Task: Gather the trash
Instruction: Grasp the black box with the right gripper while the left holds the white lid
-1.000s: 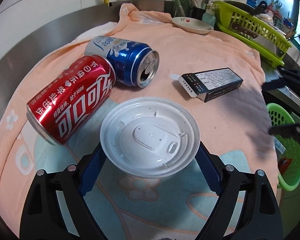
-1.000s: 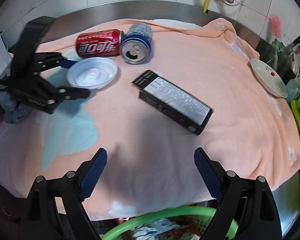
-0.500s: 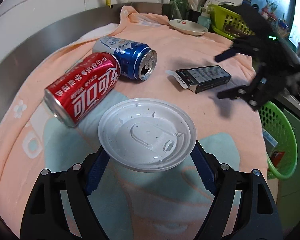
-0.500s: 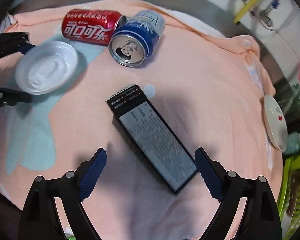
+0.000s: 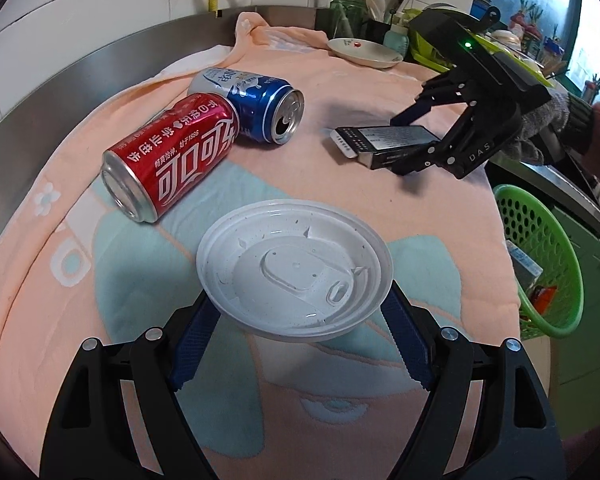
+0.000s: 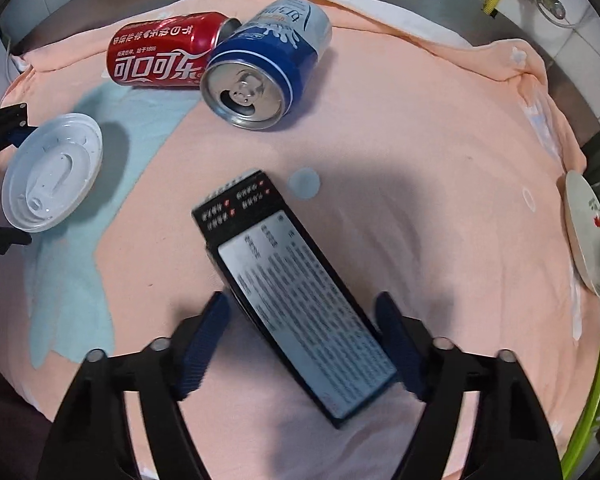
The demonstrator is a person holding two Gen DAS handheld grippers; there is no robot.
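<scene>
A white plastic lid [image 5: 296, 268] hangs a little above the peach towel [image 5: 340, 208], my left gripper [image 5: 298, 300] shut on its rim. Its shadow shows under the lid [image 6: 52, 172] in the right wrist view. A black carton box [image 6: 260, 240] lies slanted on the towel. My right gripper [image 6: 302, 304] points down over its near half, jaws closing with the box between them, the pads at its edges. From the left wrist view that gripper [image 5: 412, 140] straddles the box [image 5: 384, 138]. A red cola can [image 5: 172, 156] and a blue can [image 5: 256, 104] lie side by side.
A green mesh basket [image 5: 516, 216] with some trash in it stands below the towel's right edge. A white plate [image 5: 364, 50] sits at the far corner, near utensils and a green rack. A small pale disc [image 6: 303, 182] lies by the box's end. Steel counter rims the towel.
My right gripper swung in from over the basket, came down over the black box, and its jaws narrowed around it. The lid stayed in my left gripper, which drifted slightly.
</scene>
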